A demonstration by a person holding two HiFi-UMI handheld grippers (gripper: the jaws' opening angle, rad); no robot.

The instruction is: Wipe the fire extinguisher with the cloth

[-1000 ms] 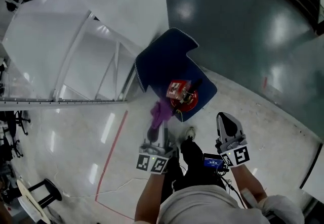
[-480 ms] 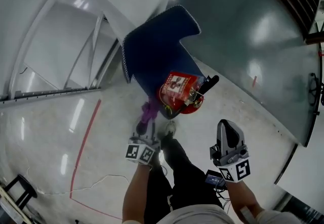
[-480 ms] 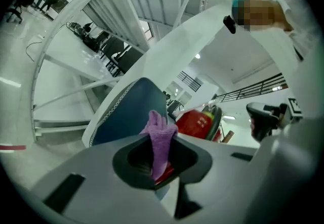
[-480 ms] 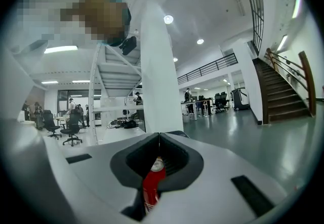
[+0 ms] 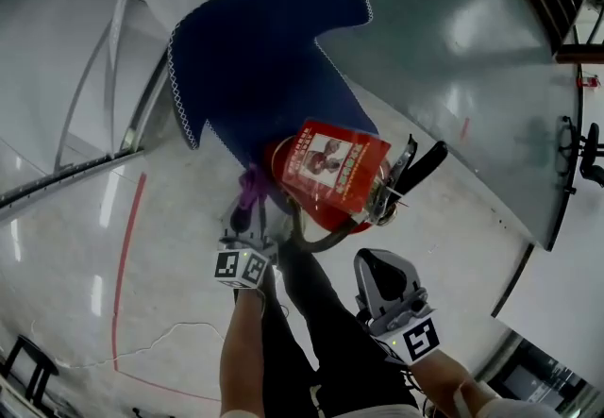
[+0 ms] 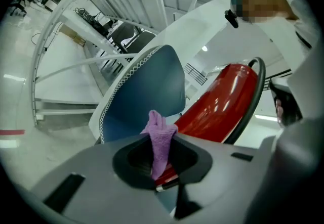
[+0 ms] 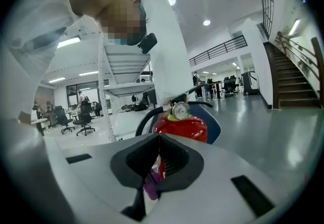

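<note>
A red fire extinguisher (image 5: 326, 175) with a printed label, a black handle and a hose stands on a blue mat (image 5: 255, 58) on the floor. My left gripper (image 5: 247, 216) is shut on a purple cloth (image 5: 250, 188), which is at the extinguisher's lower left side. In the left gripper view the cloth (image 6: 159, 134) sticks up between the jaws, with the red cylinder (image 6: 223, 101) just beyond to the right. My right gripper (image 5: 374, 260) is shut and holds nothing, just below the extinguisher. In the right gripper view the extinguisher's top and gauge (image 7: 180, 110) are straight ahead.
A white metal frame (image 5: 94, 76) stands left of the mat. A red tape line (image 5: 127, 246) runs along the pale floor. The person's dark legs (image 5: 311, 312) are between the grippers. A staircase (image 7: 293, 81) rises at the right; office chairs (image 7: 83, 119) stand far off.
The head view has come closer, so extinguisher and mat look larger. The left gripper stays with the cloth by the extinguisher's side. The right gripper has moved left, nearer the extinguisher.
</note>
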